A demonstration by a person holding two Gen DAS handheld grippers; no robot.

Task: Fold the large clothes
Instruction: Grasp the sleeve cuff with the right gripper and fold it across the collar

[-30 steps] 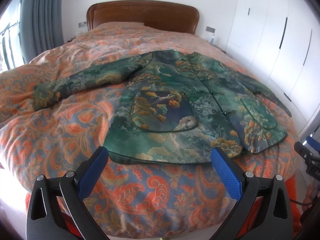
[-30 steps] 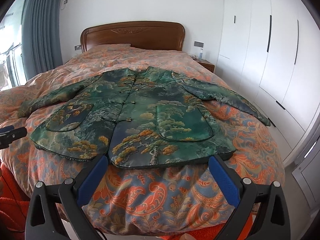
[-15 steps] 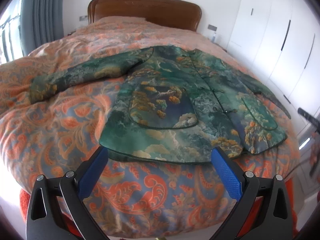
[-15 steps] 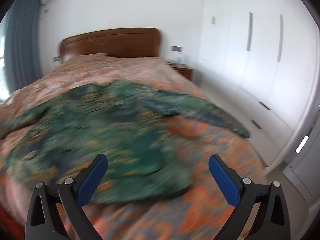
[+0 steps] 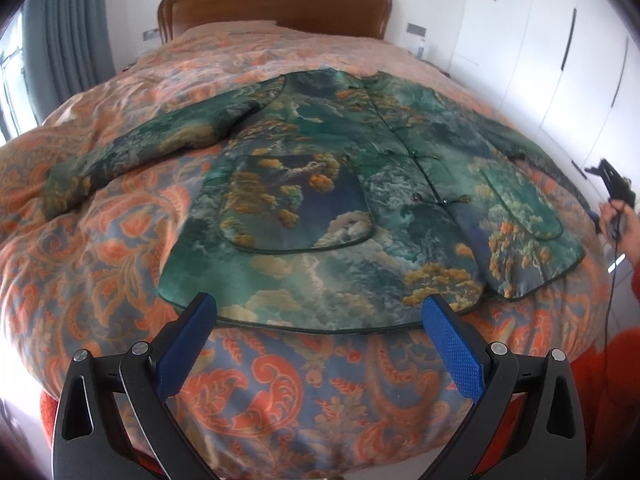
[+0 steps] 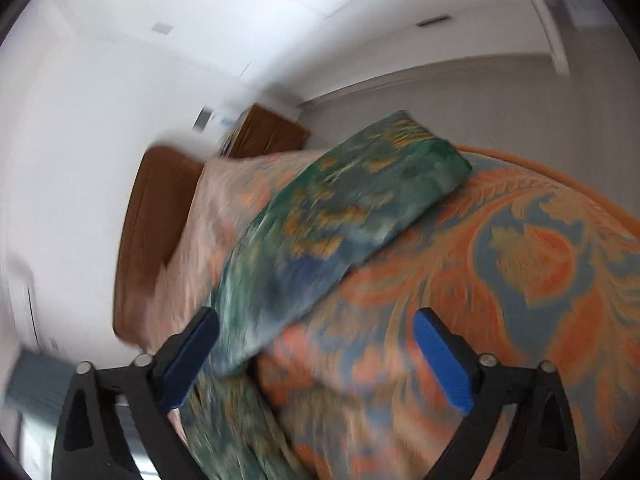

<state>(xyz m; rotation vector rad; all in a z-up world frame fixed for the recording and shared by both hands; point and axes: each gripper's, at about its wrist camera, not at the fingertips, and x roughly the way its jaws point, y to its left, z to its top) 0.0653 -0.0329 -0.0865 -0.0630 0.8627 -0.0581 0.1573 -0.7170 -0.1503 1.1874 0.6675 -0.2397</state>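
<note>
Lying face up and spread flat, a green padded jacket printed with clouds and golden trees (image 5: 320, 184) is seen across a bed covered by an orange and blue paisley quilt (image 5: 256, 384), its hem toward the foot of the bed and its collar toward the curved brown wooden headboard (image 5: 276, 4). One sleeve is stretched out to the left in the left wrist view; the other runs off toward the bed's right edge. The left tongs (image 5: 320, 344), with black arms and blue textured pads, are held wide apart just short of the jacket's hem, and nothing is gripped between them. In the right wrist view, which is heavily blurred and rolled sideways, the right tongs (image 6: 316, 356) are seen with the jaws spread wide and closing slightly; the jacket's sleeve (image 6: 344, 216) lies ahead of them on the quilt, passing beside the left pad, and no pad is seen pressing on it. At the right edge of the left wrist view, a hand (image 5: 624, 224) is seen holding the other tool's handle.
</note>
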